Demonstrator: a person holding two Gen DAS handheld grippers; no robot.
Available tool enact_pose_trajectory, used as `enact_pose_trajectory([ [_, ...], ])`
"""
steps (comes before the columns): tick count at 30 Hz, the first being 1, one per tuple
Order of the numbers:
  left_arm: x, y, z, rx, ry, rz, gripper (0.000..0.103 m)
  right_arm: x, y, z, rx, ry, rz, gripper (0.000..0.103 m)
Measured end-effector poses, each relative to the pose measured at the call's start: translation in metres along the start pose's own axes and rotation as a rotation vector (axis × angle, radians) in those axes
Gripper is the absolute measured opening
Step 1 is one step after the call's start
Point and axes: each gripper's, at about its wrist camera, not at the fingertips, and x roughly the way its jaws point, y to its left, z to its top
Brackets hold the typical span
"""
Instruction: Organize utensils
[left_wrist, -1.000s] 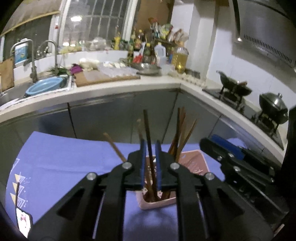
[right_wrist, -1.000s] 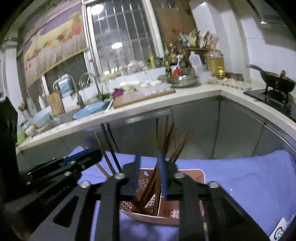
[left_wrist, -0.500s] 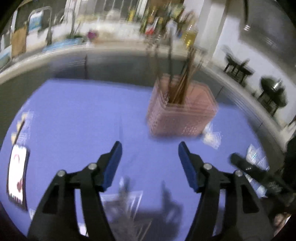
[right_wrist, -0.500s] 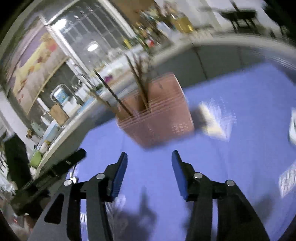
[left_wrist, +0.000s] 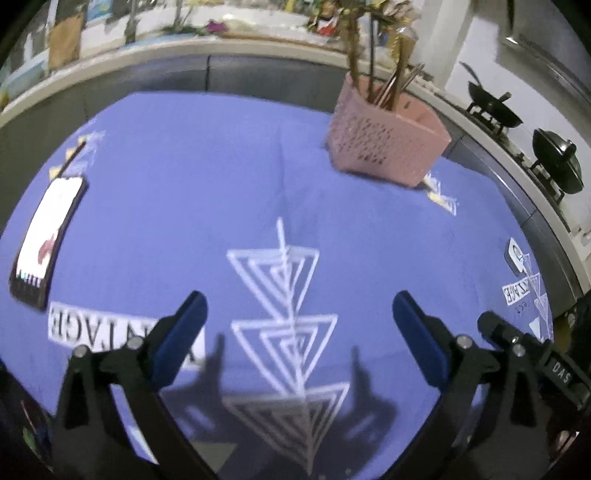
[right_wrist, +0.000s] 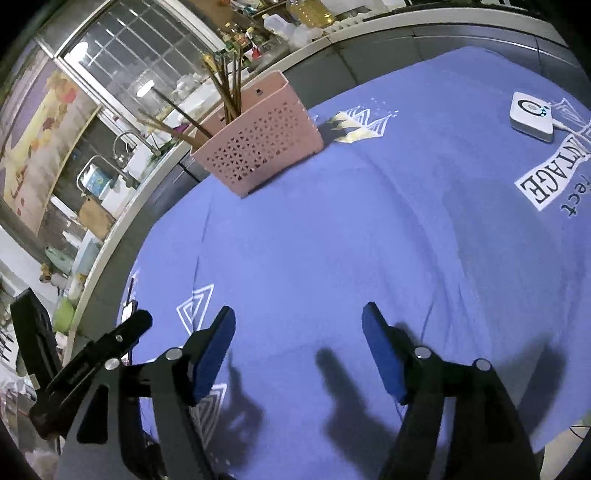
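Observation:
A pink perforated basket (left_wrist: 384, 142) stands at the far side of the blue-clothed table (left_wrist: 207, 177), with several brown chopsticks (left_wrist: 380, 74) standing in it. It also shows in the right wrist view (right_wrist: 258, 142) with the chopsticks (right_wrist: 225, 88) leaning out. My left gripper (left_wrist: 297, 317) is open and empty, low over the cloth's near side, well back from the basket. My right gripper (right_wrist: 299, 328) is open and empty too, also near the front. The left gripper's body (right_wrist: 92, 365) shows at the lower left of the right wrist view.
A phone (left_wrist: 46, 236) lies on the cloth at the left. A small white device (right_wrist: 532, 116) with a cable lies at the right. Beyond the table run steel cabinets (left_wrist: 258, 77), a sink (right_wrist: 107, 173) and a stove with a wok (left_wrist: 493, 107) and pot (left_wrist: 557, 162).
Both grippers held chopsticks over the basket a second ago. They have let go, opened wide and pulled back toward the table's near side; the chopsticks now stand in the basket.

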Motion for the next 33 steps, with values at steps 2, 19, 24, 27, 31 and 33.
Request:
enact_pose_trajectory([
  [2,-0.001,0.002,-0.008,-0.004,0.026,0.016,0.097,-0.003,0.007,-0.002,-0.015,-0.013,-0.003,0.079],
  [19,-0.031,-0.021,-0.048,0.134,-0.02,0.274,0.097,-0.03,0.017,-0.022,-0.077,-0.115,-0.069,0.082],
  [24,-0.031,-0.035,-0.054,0.211,-0.006,0.274,0.097,-0.038,0.017,-0.025,-0.071,-0.154,-0.061,0.085],
  [27,-0.034,-0.037,-0.054,0.212,-0.017,0.281,0.097,-0.045,0.018,-0.027,-0.073,-0.194,-0.039,0.091],
  [31,-0.036,-0.036,-0.055,0.204,-0.008,0.281,0.097,-0.045,0.024,-0.029,-0.108,-0.189,0.034,0.099],
  [33,-0.038,-0.037,-0.056,0.21,-0.006,0.265,0.097,-0.043,0.027,-0.029,-0.123,-0.181,0.037,0.099],
])
